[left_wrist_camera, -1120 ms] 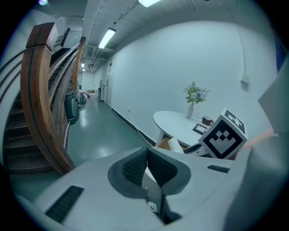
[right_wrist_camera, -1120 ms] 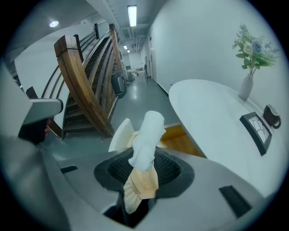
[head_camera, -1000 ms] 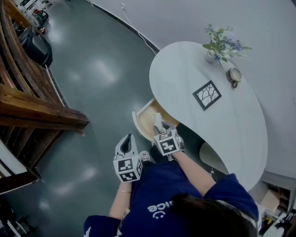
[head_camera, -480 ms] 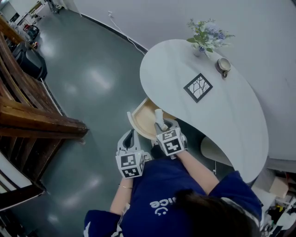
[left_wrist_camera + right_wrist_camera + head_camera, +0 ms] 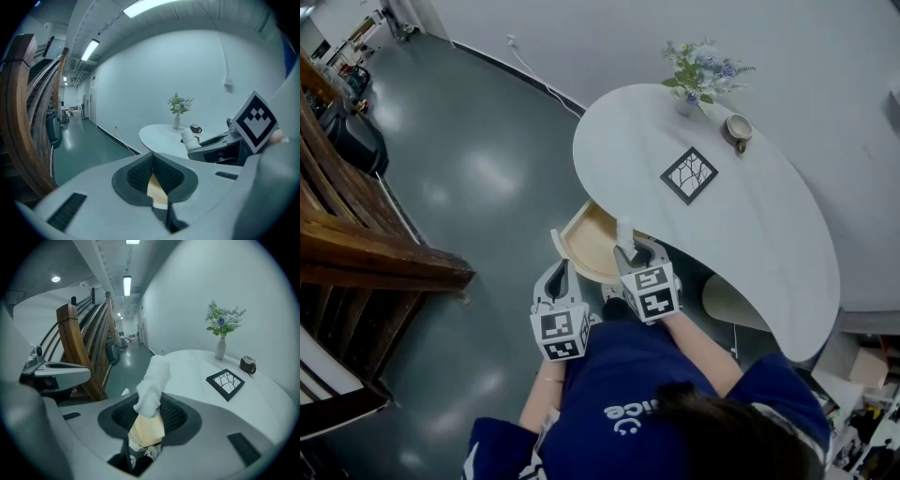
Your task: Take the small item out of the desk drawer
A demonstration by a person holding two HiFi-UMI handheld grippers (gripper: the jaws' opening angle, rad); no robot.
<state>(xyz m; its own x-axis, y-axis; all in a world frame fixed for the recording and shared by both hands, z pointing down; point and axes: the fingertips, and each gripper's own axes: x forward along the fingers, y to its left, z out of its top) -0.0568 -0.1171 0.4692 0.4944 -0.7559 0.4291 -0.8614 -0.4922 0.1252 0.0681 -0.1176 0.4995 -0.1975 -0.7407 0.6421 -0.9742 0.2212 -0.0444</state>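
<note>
Right claw (image 5: 630, 247) is clamped on the small white roll (image 5: 153, 380). Its pads press the roll's lower end, and the rest sticks out ahead of the tips. Directly beneath this claw is the open drawer (image 5: 581, 246), its pale wooden inside showing, so the roll is lifted clear above it. Ahead of the claw and to its right spreads the white tabletop (image 5: 750, 234), with a black picture frame (image 5: 689, 174) nearest. A cup (image 5: 737, 128) and a vase of flowers (image 5: 694, 75) stand farther off. Just to this claw's left, the left claw (image 5: 559, 277) has its jaws together and grips nothing. It points toward the drawer's front.
</note>
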